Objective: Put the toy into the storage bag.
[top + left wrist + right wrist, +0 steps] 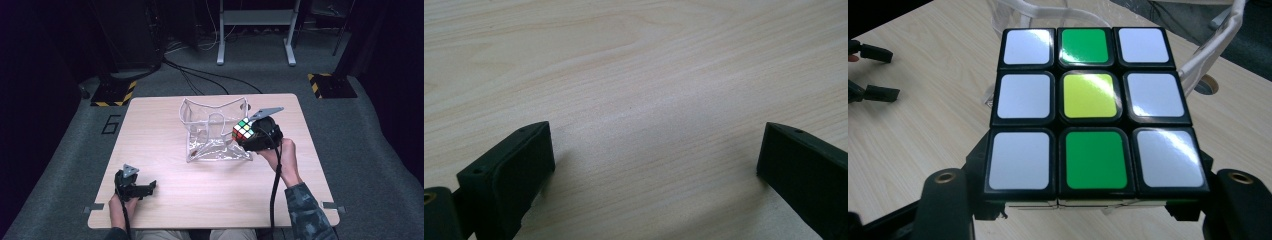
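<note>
A Rubik's cube (242, 128) is lifted above the table with my right gripper (246, 134) shut on it, at the right edge of a clear plastic bag (210, 130) with white handles. In the right gripper view the cube (1090, 107) shows a face of white tiles with a green, yellow, green middle column, and the black fingers (945, 210) clamp its lower sides. My left gripper (150, 190) rests at the front left of the table, open. Its jaws stand wide apart over bare wood (654, 75) with nothing between them.
The bag stands open and crumpled at the middle back of the wooden table (200, 195). Its handle (1218, 45) lies just behind the cube. Cables, a desk frame (255, 30) and striped floor bases (114, 93) lie beyond the table.
</note>
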`<state>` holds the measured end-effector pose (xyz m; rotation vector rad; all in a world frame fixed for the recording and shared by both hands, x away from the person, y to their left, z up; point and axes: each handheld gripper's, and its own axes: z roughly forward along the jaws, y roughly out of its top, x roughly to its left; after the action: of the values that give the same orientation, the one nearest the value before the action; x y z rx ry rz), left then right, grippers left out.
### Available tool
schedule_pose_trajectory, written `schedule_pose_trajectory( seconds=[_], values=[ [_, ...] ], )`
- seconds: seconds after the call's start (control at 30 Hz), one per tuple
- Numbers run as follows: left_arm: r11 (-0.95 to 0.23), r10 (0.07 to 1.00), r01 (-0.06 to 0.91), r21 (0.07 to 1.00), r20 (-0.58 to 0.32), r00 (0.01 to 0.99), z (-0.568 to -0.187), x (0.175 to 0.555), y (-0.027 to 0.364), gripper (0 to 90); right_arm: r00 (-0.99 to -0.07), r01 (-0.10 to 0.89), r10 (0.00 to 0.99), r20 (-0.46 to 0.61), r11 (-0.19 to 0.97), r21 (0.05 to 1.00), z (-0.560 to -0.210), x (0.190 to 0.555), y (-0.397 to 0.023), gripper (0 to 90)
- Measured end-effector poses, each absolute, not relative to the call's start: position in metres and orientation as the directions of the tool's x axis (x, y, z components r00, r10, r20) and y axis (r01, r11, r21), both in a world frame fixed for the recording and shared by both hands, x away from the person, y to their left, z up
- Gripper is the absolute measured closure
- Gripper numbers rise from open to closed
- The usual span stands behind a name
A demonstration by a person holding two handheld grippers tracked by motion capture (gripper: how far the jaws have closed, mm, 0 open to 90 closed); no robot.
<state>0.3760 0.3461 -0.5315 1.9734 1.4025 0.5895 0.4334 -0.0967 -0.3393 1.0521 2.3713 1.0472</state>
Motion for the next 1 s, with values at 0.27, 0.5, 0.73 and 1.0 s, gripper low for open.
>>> schedule_pose_trajectory(
  seconds=[0.27,0.5,0.73,1.0],
  values=[
    [-0.227,0.944,0.657,0.718,-0.004,0.330,-0.532,0.376,0.346,1.8,-0.679,0.477,0.734,-0.027,0.468,0.744,-0.329,0.443,-0.094,33.2],
    [-0.229,0.943,0.658,0.718,-0.003,0.331,-0.531,0.376,0.346,1.8,-0.681,0.479,0.731,-0.028,0.474,0.739,-0.324,0.450,-0.090,33.2],
    [-0.227,0.944,0.657,0.719,-0.004,0.331,-0.532,0.376,0.346,1.8,-0.677,0.494,0.736,-0.024,0.478,0.726,-0.319,0.458,-0.084,33.2],
    [-0.228,0.944,0.657,0.718,-0.004,0.331,-0.532,0.376,0.346,1.8,-0.685,0.485,0.727,-0.031,0.488,0.725,-0.315,0.469,-0.078,33.2]
  ],
)
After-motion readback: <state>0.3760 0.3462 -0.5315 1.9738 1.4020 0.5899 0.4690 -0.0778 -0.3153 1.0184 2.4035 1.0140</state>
